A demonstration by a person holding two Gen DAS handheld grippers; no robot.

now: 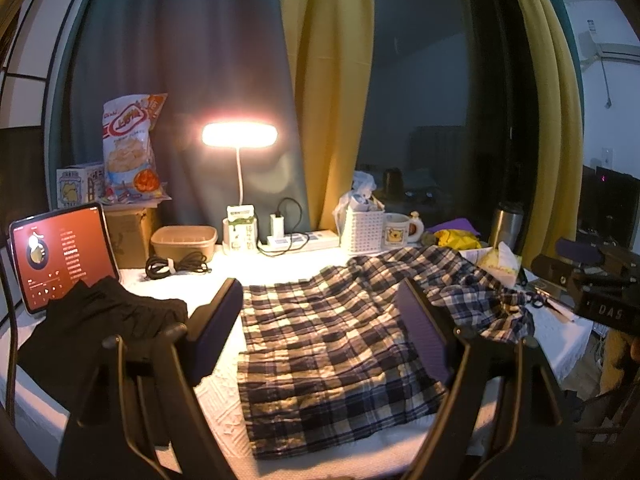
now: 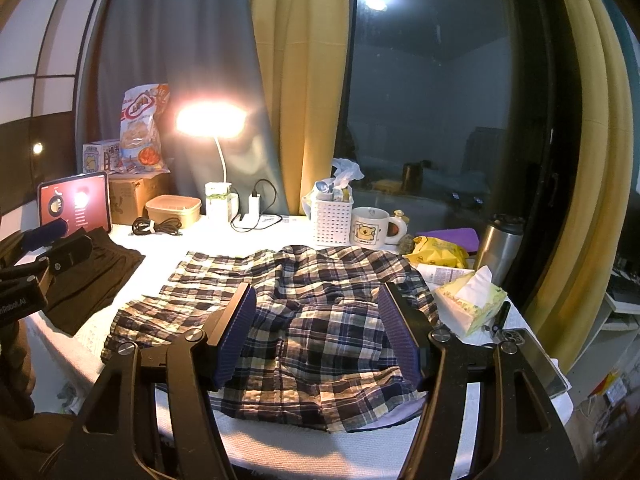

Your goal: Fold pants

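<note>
Plaid pants (image 1: 332, 344) (image 2: 304, 320) lie spread across a white textured cloth (image 1: 216, 404) on the table, their right part bunched into folds. My left gripper (image 1: 320, 316) hovers open above their left half, nothing between its fingers. Over the bunched right part my right gripper (image 2: 316, 332) is open too, and holds nothing. In the left wrist view the right gripper's body (image 1: 592, 280) shows at the far right edge. The left gripper's body (image 2: 44, 264) sits at the left edge of the right wrist view. A black garment (image 1: 96, 328) (image 2: 92, 268) lies folded to the left of the pants.
A lit desk lamp (image 1: 239, 135), tablet (image 1: 60, 256), coiled cable (image 1: 176, 266), food container (image 1: 184, 240), power strip (image 1: 300, 238), white basket (image 2: 332, 220), mug (image 2: 370, 228), steel flask (image 2: 500, 244), tissue box (image 2: 470, 300) and phone (image 2: 532, 354) ring the table's back and right. Curtains and a dark window stand behind.
</note>
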